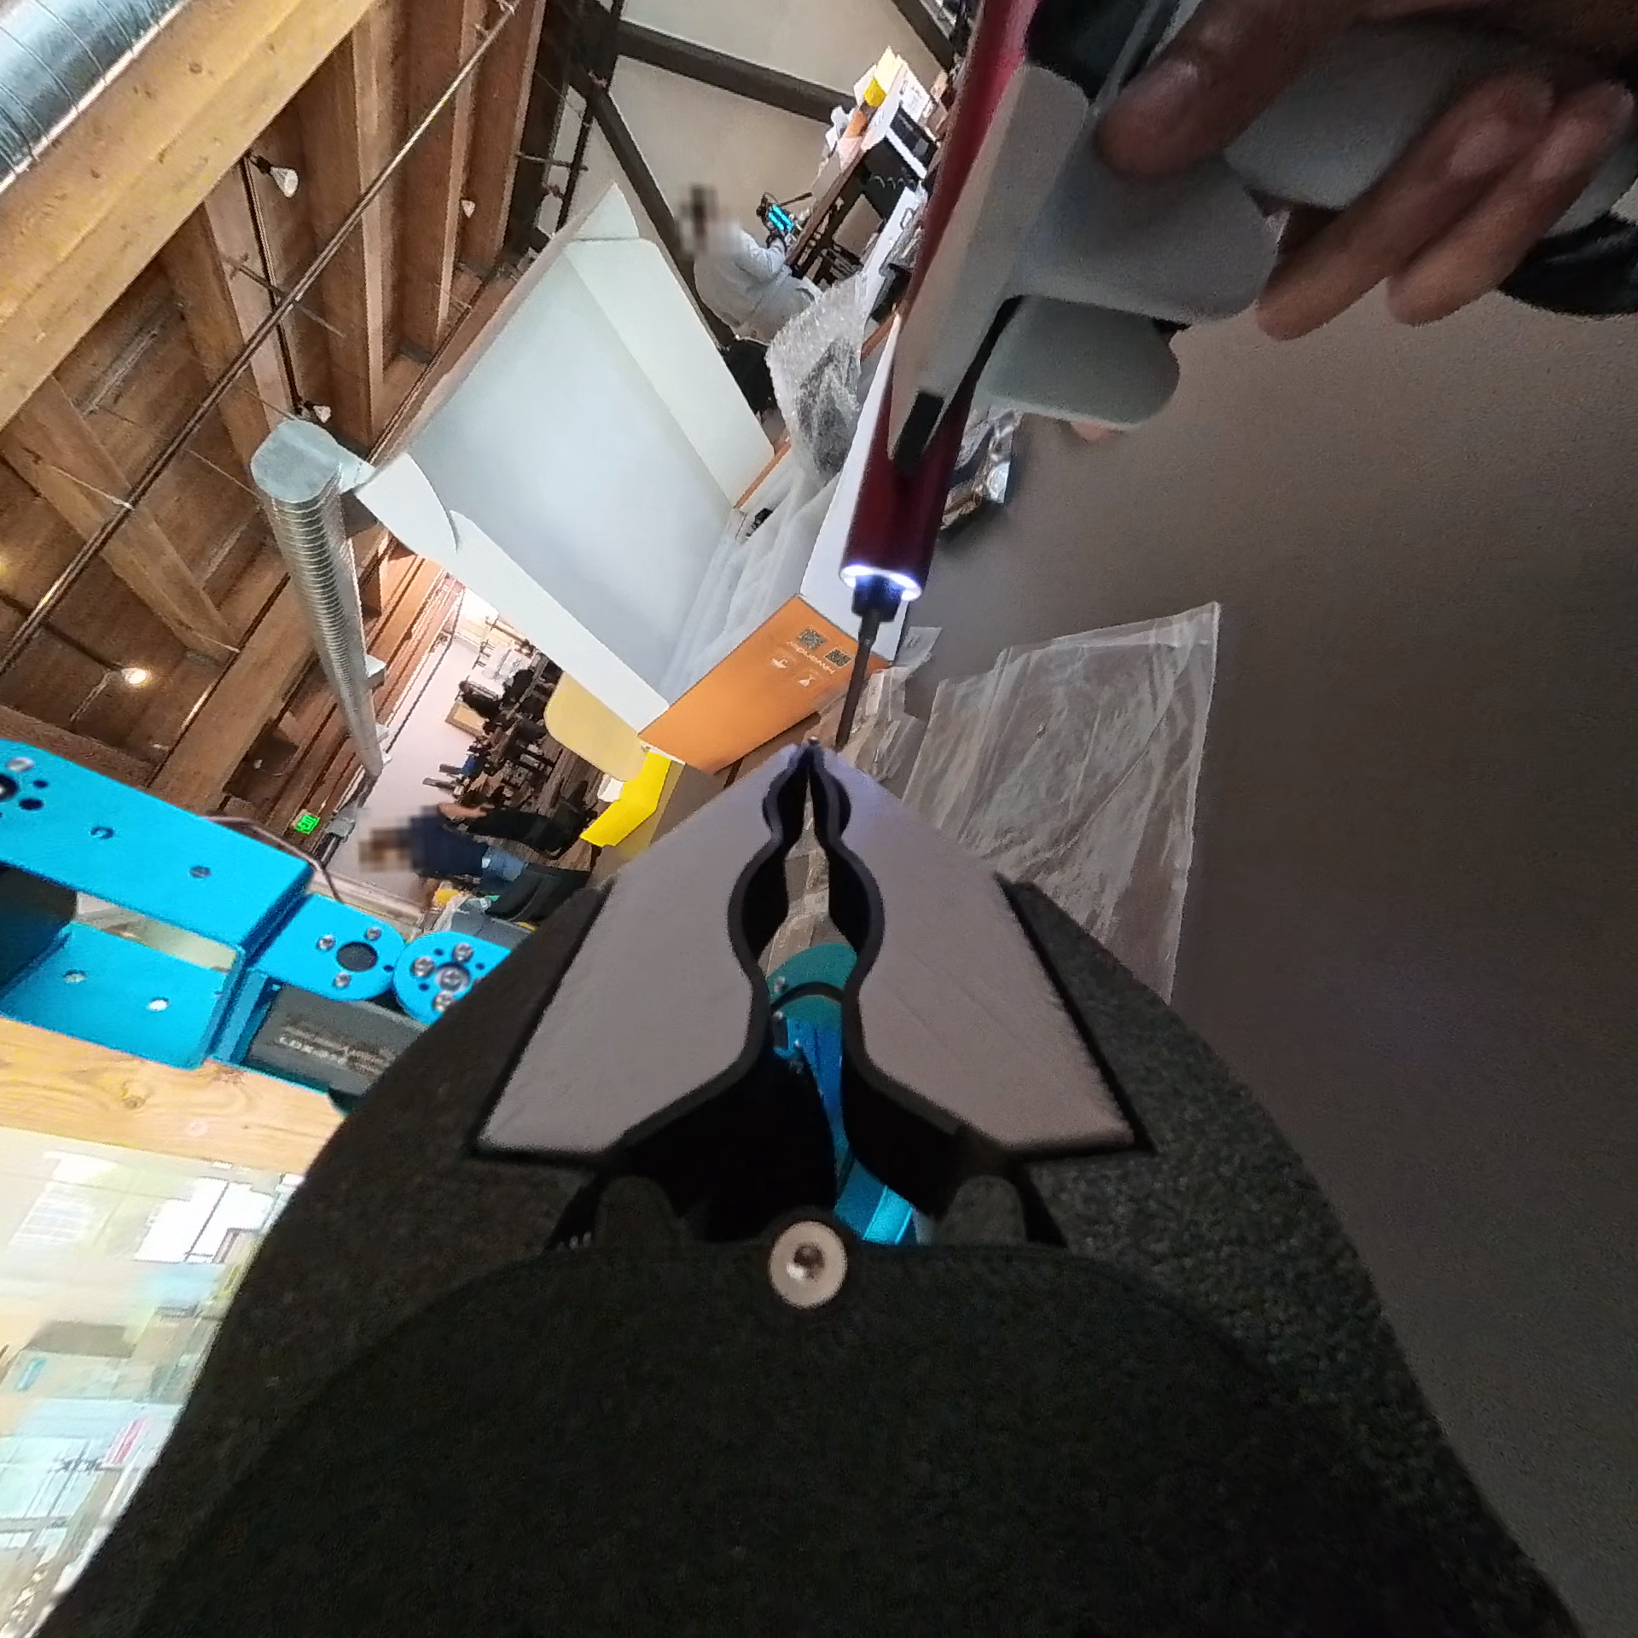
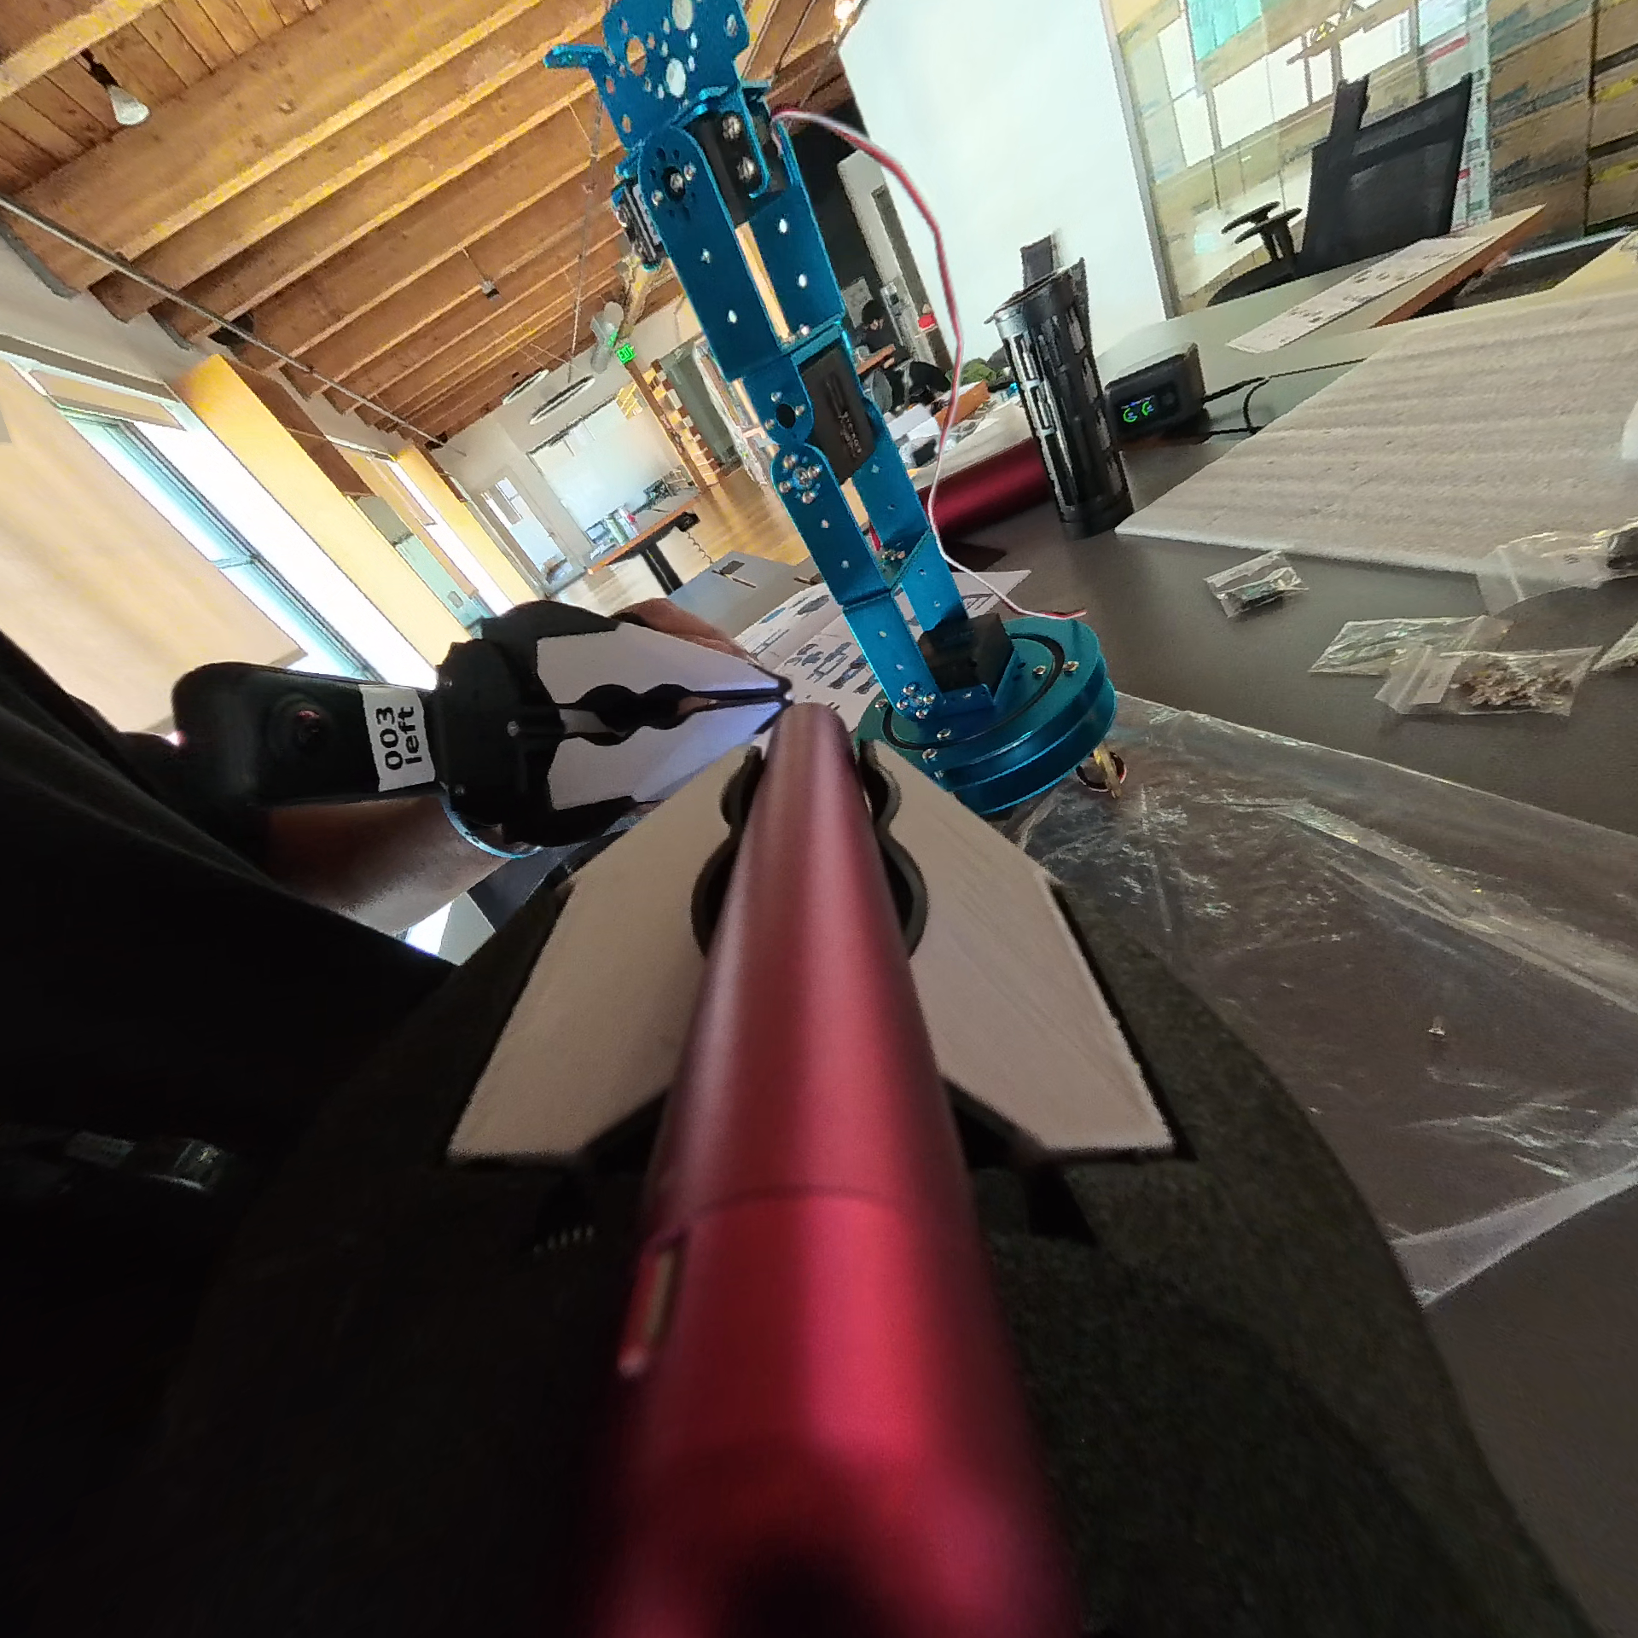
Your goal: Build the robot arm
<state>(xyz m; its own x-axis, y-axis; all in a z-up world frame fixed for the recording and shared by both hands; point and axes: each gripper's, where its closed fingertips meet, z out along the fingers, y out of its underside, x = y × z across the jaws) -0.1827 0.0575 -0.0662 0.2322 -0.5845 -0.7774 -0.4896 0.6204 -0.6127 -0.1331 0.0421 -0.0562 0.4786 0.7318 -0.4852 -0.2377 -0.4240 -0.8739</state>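
Note:
My left gripper [image 1: 808, 755] is shut, and a tiny metal screw [image 1: 812, 740] shows at its pinched tips. My right gripper [image 2: 811, 753] is shut on a red electric screwdriver [image 2: 798, 1019]. In the left wrist view the screwdriver [image 1: 886, 523] has its ring light lit, and its dark bit [image 1: 853, 682] points down and ends just beside the left tips. A hand [image 1: 1383, 159] holds the right gripper [image 1: 908, 443]. In the right wrist view the left gripper [image 2: 780, 693] meets the screwdriver's nose. A blue metal robot arm [image 2: 798, 399] stands upright on its round base [image 2: 1028, 736], just beyond both.
Clear plastic sheets [image 2: 1329, 886] lie on the dark table [image 2: 1197, 620]. Small bags of parts [image 2: 1462, 682] and a loose screw [image 2: 1436, 1028] lie to the right. A black cylinder [image 2: 1059, 425], a white board [image 2: 1418, 443] and an open orange-and-white box [image 1: 620, 496] stand farther off.

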